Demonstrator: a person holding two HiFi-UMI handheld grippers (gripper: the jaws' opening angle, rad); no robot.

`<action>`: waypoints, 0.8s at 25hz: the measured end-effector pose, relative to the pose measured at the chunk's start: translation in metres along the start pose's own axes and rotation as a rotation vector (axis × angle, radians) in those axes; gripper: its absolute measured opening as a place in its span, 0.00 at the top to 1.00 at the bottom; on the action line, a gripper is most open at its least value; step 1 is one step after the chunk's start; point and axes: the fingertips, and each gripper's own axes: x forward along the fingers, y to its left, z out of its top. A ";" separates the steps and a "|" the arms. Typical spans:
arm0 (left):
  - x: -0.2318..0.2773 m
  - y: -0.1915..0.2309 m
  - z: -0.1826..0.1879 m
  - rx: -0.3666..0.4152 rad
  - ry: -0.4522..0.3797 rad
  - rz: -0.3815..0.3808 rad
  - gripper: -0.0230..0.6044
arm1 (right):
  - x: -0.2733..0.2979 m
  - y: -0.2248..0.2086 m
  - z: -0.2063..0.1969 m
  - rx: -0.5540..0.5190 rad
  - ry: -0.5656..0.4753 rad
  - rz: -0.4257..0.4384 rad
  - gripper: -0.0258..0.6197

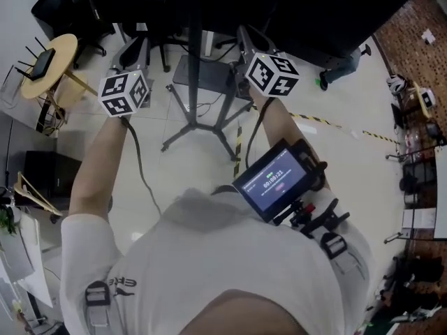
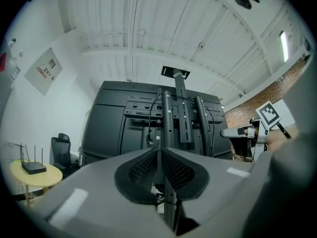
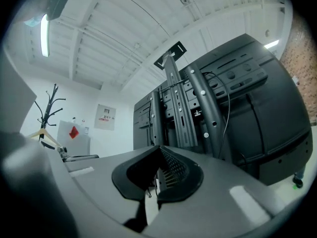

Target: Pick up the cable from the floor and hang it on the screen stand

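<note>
Thin black cable (image 3: 226, 117) draped on the back of the screen stand (image 3: 174, 113), long axis up-down beside the uprights. Left gripper (image 2: 159, 150) and right gripper (image 3: 159, 148) raised before the stand, fingers pressed together.

Shirt (image 1: 126, 282) print – "CRE", cut off; monitor (image 1: 274, 180) digits, wall poster (image 2: 44, 71) – illegible

The screen (image 1: 279, 5) is cut off by the head view's top edge. There the jaws of the left gripper (image 2: 159, 152) and right gripper (image 3: 158, 167) are hidden behind marker cubes (image 1: 124, 93). Print on the small display (image 1: 274, 180) and the wall poster (image 2: 44, 72) is too small to be read. A thin strand (image 3: 149, 195) at the right jaws cannot be identified.
</note>
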 end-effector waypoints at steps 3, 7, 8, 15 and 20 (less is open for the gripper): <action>-0.021 0.001 -0.008 0.009 0.029 0.061 0.93 | -0.003 0.006 -0.009 -0.010 0.009 0.039 0.94; -0.040 -0.016 -0.012 0.036 0.041 0.107 0.94 | -0.023 0.006 -0.014 -0.070 0.003 0.071 0.94; -0.046 -0.020 -0.014 0.043 0.043 0.121 0.94 | -0.028 0.007 -0.019 -0.086 0.006 0.083 0.94; -0.078 -0.098 -0.037 0.055 0.060 0.190 0.94 | -0.093 -0.014 -0.042 -0.120 0.041 0.154 0.94; -0.109 -0.187 -0.049 0.092 0.071 0.240 0.94 | -0.155 -0.042 -0.049 -0.108 0.059 0.227 0.94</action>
